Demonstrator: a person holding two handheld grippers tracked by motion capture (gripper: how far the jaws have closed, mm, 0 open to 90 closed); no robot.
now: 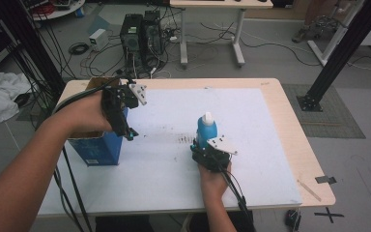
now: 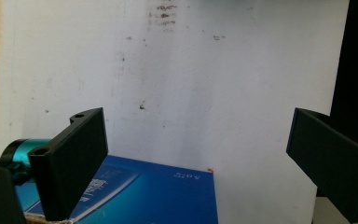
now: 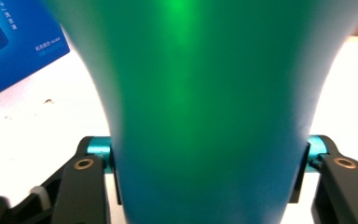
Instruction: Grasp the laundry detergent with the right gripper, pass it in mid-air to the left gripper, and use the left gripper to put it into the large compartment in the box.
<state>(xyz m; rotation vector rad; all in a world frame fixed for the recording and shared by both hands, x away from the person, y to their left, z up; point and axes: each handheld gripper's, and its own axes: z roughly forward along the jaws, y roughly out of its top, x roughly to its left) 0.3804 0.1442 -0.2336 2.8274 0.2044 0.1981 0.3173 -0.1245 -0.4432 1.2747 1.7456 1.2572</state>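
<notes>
A blue bottle (image 1: 206, 129) with a white cap stands upright on the white mat (image 1: 174, 179), right of centre. My right gripper (image 1: 204, 145) comes at it from the near side, and its jaws press both sides of the bottle's lower body (image 3: 205, 116). A blue box (image 1: 99, 147) stands at the mat's left edge. My left gripper (image 1: 124, 129) hangs over the box's right end, pointing down. In the left gripper view that gripper (image 2: 198, 135) has its jaws wide apart with nothing between them, and the box top (image 2: 158, 196) lies below.
The mat covers most of the wooden table (image 1: 290, 125) and bears dark smudges (image 1: 174, 137) near its middle. Computer towers (image 1: 140, 34) and cables sit on the floor behind. A black frame post (image 1: 338, 53) rises at the right.
</notes>
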